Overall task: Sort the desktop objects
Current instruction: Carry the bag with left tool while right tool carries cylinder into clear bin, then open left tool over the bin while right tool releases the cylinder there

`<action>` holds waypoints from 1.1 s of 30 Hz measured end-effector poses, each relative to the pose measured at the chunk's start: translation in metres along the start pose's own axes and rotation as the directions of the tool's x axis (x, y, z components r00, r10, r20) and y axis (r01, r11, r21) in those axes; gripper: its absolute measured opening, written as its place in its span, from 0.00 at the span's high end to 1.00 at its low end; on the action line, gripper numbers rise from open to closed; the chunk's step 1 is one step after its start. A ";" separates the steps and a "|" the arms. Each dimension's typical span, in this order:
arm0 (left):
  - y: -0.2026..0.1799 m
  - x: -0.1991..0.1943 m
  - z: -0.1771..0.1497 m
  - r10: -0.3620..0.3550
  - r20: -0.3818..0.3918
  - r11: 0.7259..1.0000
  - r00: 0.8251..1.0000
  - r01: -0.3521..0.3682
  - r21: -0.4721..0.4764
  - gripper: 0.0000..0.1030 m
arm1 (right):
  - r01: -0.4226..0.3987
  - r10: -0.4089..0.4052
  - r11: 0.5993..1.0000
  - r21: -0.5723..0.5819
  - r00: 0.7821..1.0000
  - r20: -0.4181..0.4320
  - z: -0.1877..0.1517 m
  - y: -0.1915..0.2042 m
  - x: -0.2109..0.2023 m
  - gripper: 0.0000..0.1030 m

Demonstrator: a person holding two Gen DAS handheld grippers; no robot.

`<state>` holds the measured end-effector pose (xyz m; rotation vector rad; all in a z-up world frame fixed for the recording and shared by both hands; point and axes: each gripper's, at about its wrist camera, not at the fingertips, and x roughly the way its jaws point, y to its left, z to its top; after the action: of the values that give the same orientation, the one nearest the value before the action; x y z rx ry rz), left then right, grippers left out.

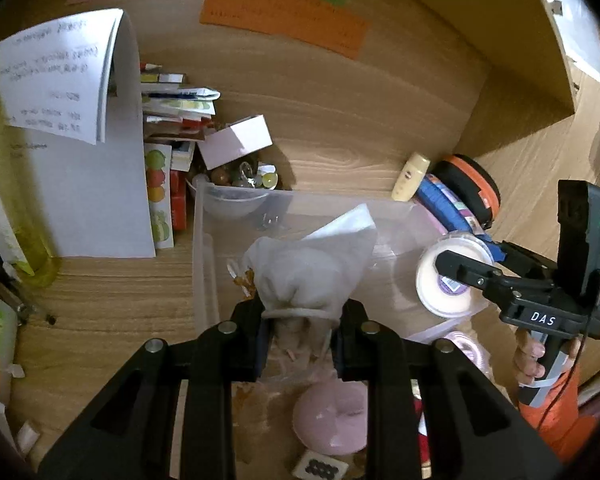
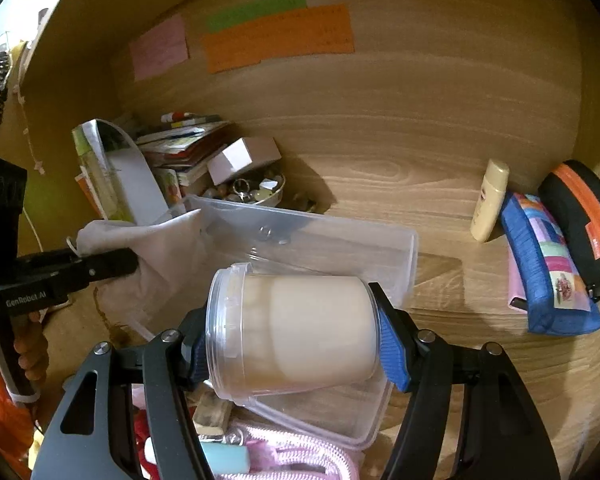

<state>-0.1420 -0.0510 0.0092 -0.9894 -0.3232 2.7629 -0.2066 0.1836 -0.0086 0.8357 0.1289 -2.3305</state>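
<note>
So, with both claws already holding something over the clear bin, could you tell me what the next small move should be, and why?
Probably lower the left claw and release the grey cloth pouch into the clear bin. It hangs just above the open bin, while the right claw holds the plastic jar alongside, so going one at a time avoids a collision.

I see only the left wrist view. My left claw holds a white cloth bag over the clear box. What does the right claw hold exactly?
Observer: The right claw is shut on a clear plastic jar with a cream-coloured filling, lying sideways between the blue pads.
Operator: Is the jar inside the clear box?
Observer: It hangs above the near edge of the clear box; I cannot tell if it touches.
Operator: What lies under the right claw?
Observer: A pink cord and a pale blue block, on the near side of the box.
</note>
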 end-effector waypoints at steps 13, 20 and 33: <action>0.003 0.012 -0.002 0.030 -0.029 0.999 0.999 -0.030 0.018 0.66 | 0.063 -0.069 0.996 -0.069 0.994 -0.090 -0.010 0.011 0.030 0.39; 0.006 0.013 -0.003 0.037 -0.031 0.999 0.999 -0.037 0.010 0.60 | 0.059 -0.065 0.995 -0.078 0.994 -0.088 -0.013 0.016 0.031 0.36; -0.014 0.002 -0.014 0.044 -0.029 0.995 0.999 -0.041 0.093 0.36 | 0.090 -0.089 0.988 -0.122 0.996 0.016 -0.014 0.032 0.008 0.21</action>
<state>-0.1337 -0.0350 0.0012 -1.0259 -0.1704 2.7692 -0.1845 0.1588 -0.0201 0.7700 0.3081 -2.3830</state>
